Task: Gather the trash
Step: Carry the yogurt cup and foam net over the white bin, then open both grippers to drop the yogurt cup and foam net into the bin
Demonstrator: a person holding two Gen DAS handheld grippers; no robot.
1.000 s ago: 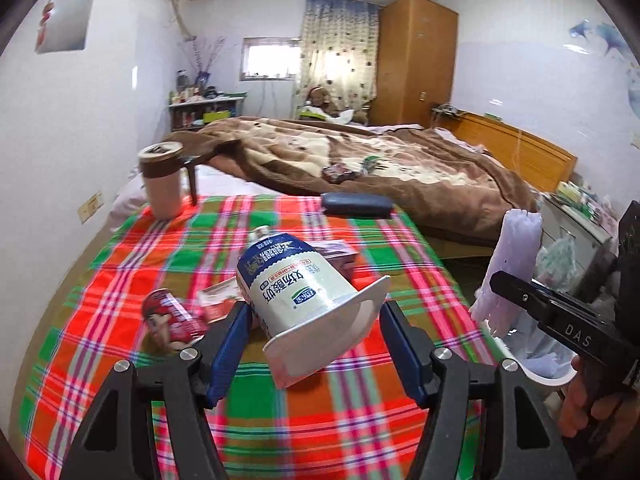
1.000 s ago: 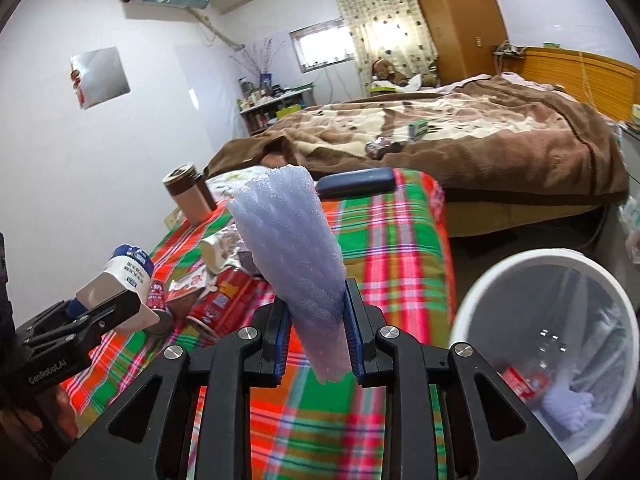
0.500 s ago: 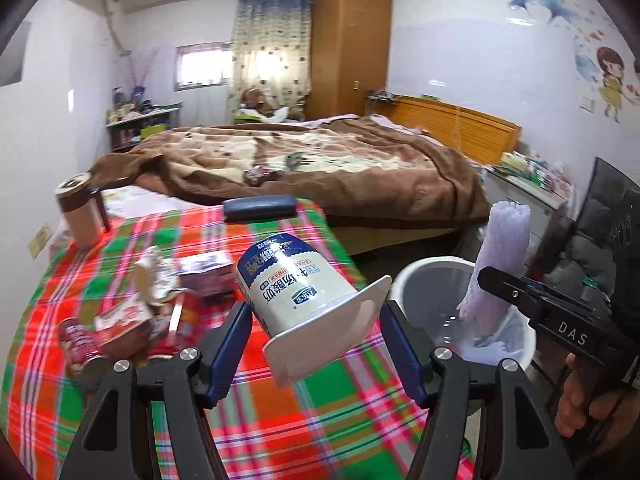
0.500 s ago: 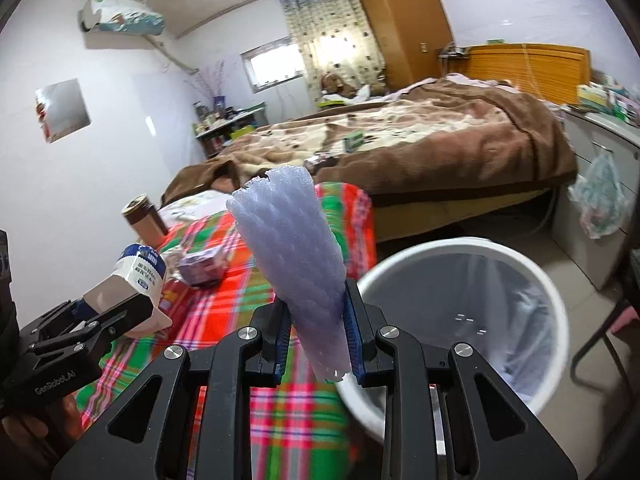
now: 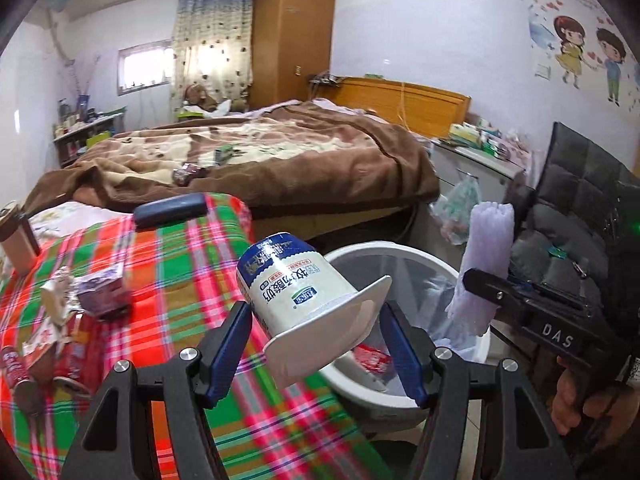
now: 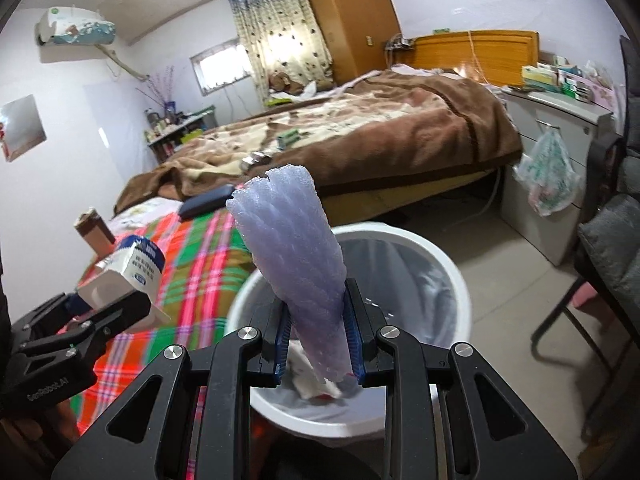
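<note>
1. Because both pieces are headed for the bin [image 6: 440, 248], the right gripper [image 6: 318, 344] pinches the foam sleeve [image 6: 292, 248] upright above its mouth.
2. The left gripper [image 5: 316, 344] clamps a yogurt cup [image 5: 296, 284] sideways by its rim, near the bin's edge.
3. Beyond, more wrappers [image 5: 60, 312] lie on the plaid cloth [image 5: 192, 264].

The yogurt cup [image 5: 294, 294] hides part of the white bin [image 5: 404, 250] behind it. The foam roll [image 6: 296, 264] covers the trash inside the bin. The checked cloth [image 5: 280, 420] near the bottom looks blurry.
</note>
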